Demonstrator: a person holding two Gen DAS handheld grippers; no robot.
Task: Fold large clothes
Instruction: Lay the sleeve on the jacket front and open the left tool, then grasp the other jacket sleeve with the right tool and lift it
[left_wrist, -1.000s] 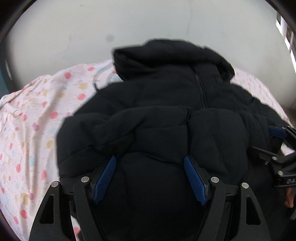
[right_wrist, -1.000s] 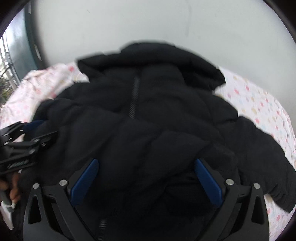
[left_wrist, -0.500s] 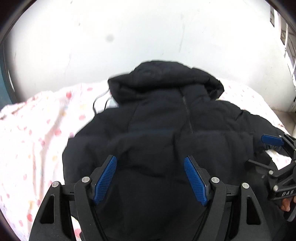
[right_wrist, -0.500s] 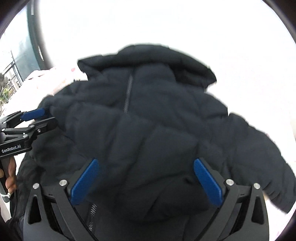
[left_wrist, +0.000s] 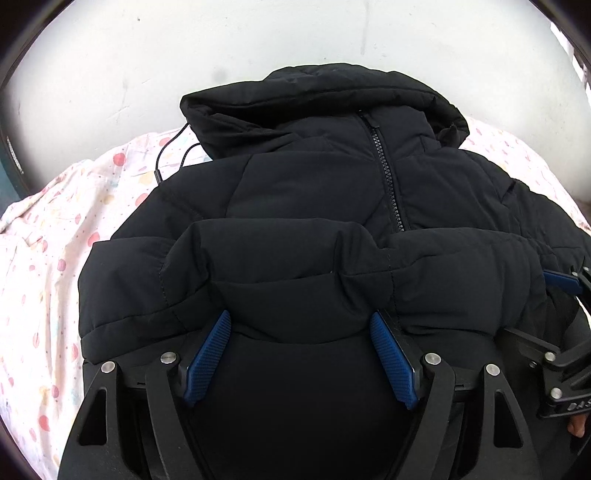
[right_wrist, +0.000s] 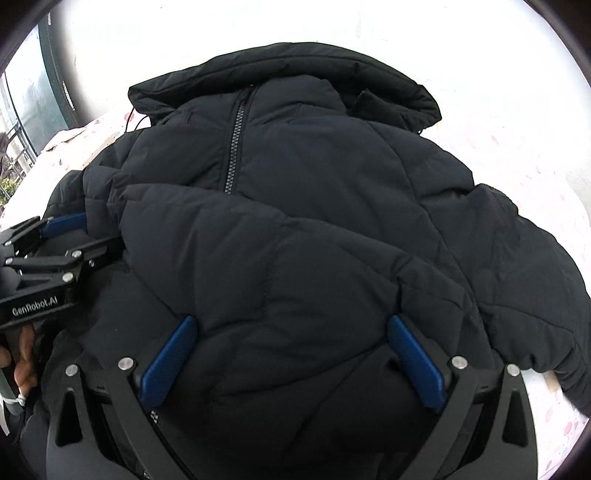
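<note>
Left wrist view: the black quilted hooded puffer jacket (left_wrist: 314, 206) lies on the white pastel-dotted bedsheet (left_wrist: 48, 258), hood toward 12 o'clock. The left gripper (left_wrist: 301, 352) holds its blue pads wide apart, a folded bulge of jacket between them. At 3 o'clock sits the right gripper (left_wrist: 550, 317).

Right wrist view: the right gripper (right_wrist: 291, 363) is likewise spread around padded fabric; the left gripper (right_wrist: 77, 236) shows at 9 o'clock, also parted.

Colours and patterns

Black quilted puffer jacket (left_wrist: 314, 206); white bedsheet with pink dots (left_wrist: 48, 258) at 9 o'clock; blue ribbed gripper pads (left_wrist: 208, 356).
</note>
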